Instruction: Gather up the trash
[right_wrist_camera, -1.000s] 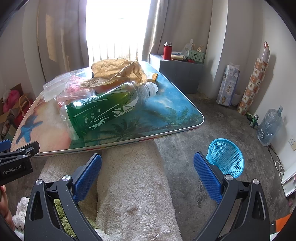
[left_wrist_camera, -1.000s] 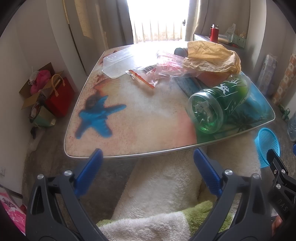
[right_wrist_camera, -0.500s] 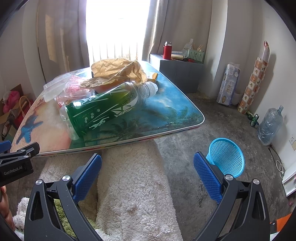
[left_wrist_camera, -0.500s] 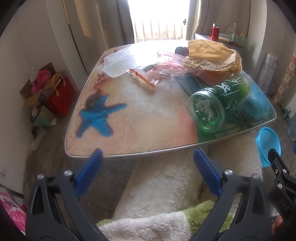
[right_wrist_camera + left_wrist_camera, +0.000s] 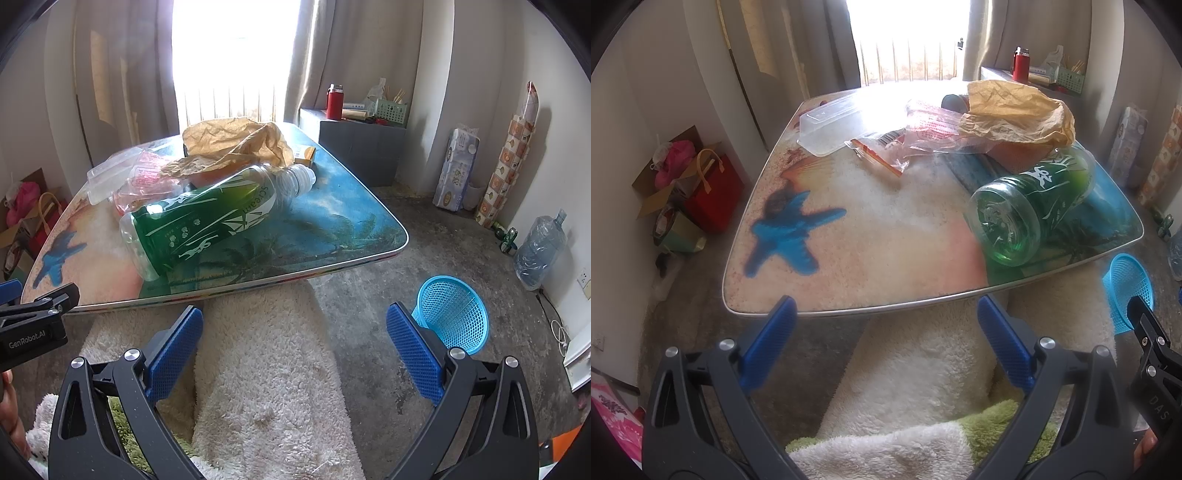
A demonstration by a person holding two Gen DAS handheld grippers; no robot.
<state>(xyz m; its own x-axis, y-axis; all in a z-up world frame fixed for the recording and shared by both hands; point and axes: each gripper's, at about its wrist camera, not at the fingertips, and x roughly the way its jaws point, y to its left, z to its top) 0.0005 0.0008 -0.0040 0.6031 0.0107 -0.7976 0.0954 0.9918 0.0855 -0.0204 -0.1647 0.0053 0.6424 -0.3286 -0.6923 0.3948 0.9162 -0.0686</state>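
A green plastic bottle [image 5: 1030, 206] [image 5: 207, 218] lies on its side on the low table [image 5: 871, 258] [image 5: 332, 225], with a crumpled brown paper bag [image 5: 1015, 110] [image 5: 232, 144], a clear pink wrapper [image 5: 934, 129] [image 5: 144, 177] and a clear plastic box [image 5: 827, 129] [image 5: 107, 173] behind it. A blue mesh basket [image 5: 450, 314] [image 5: 1126, 284] stands on the floor to the right. My left gripper [image 5: 886, 347] is open and empty before the table's near edge. My right gripper [image 5: 295, 350] is open and empty, low over a white fleece-covered lap.
A small yellow box [image 5: 304, 153] sits at the table's far side. A red bag [image 5: 713, 192] and boxes stand on the floor to the left. A grey cabinet [image 5: 354, 147], tissue rolls [image 5: 456, 170] and a water jug [image 5: 539, 247] line the right wall.
The left gripper's view has shifted slightly, the table sitting a little higher and further right. The right gripper has barely moved. Both stay open.
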